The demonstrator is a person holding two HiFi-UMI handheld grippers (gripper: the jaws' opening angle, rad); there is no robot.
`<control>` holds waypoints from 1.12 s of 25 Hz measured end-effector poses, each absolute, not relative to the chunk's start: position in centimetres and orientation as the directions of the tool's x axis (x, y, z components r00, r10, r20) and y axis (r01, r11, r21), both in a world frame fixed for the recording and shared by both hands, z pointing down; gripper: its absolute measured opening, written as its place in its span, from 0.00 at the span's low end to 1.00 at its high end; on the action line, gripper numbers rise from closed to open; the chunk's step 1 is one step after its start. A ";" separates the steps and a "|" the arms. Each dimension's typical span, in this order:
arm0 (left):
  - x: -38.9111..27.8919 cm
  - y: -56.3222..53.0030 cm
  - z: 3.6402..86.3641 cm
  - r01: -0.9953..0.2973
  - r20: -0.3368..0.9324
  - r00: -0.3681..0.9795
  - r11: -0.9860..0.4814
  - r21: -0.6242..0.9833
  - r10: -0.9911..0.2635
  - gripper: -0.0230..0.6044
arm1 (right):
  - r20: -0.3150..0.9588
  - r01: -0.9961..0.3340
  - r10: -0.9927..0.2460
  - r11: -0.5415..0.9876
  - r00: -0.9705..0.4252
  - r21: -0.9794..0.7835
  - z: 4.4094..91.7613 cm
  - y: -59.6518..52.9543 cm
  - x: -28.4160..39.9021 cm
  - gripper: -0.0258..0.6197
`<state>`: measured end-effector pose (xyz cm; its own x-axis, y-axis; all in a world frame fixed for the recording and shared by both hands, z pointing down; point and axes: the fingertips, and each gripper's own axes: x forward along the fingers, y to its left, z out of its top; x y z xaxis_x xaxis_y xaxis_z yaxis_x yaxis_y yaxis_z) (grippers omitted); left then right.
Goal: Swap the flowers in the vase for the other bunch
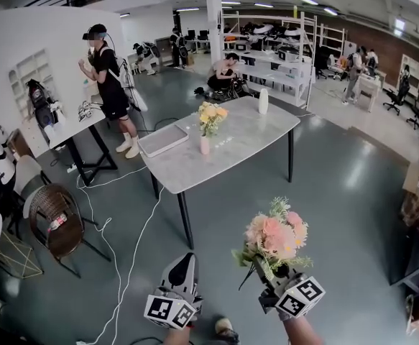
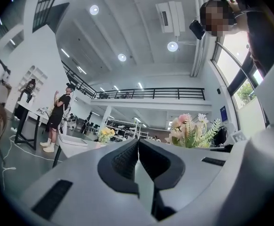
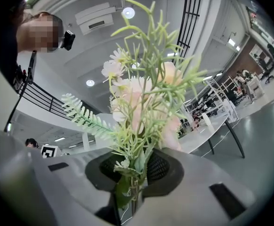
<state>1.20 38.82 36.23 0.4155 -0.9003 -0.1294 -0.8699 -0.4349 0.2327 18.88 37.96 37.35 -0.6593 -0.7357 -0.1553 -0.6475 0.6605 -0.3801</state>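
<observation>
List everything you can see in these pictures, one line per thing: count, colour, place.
table: one, pale marbled top, dark legs, middle of the room
vase: one, pale, on the table
yellow bunch: one, yellow, standing in the vase
tray: one, light grey, on the table left of the vase
bottle: one, white, far end of the table
wicker chair: one, brown, on the floor at left
cables: several, white, on the floor by the table
person: one nearby, in black, at the left desk
pink bunch: one, pink with green, stems in the right gripper
left gripper: one, grey, shut, empty
right gripper: one, grey, shut on the pink bunch
</observation>
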 end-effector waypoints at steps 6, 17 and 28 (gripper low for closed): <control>-1.4 35.0 37.3 -0.871 -0.115 0.399 -0.415 0.264 -0.910 0.07 | -0.146 -0.664 -0.757 0.635 -0.637 -0.395 37.6 34.0 18.2 0.19; -4.9 30.2 38.2 -0.862 -0.134 0.406 -0.428 0.272 -0.904 0.07 | -0.165 -0.669 -0.774 0.617 -0.612 -0.414 37.9 28.5 15.4 0.19; -6.2 27.9 38.5 -0.863 -0.128 0.395 -0.416 0.286 -0.909 0.07 | -0.145 -0.654 -0.755 0.633 -0.639 -0.414 38.1 25.1 12.9 0.19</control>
<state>-6.21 27.93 38.49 0.3954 -0.9095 -0.1284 -0.8632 -0.4157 0.2864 12.89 25.15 38.11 -0.6395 -0.7551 -0.1446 -0.6539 0.6331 -0.4142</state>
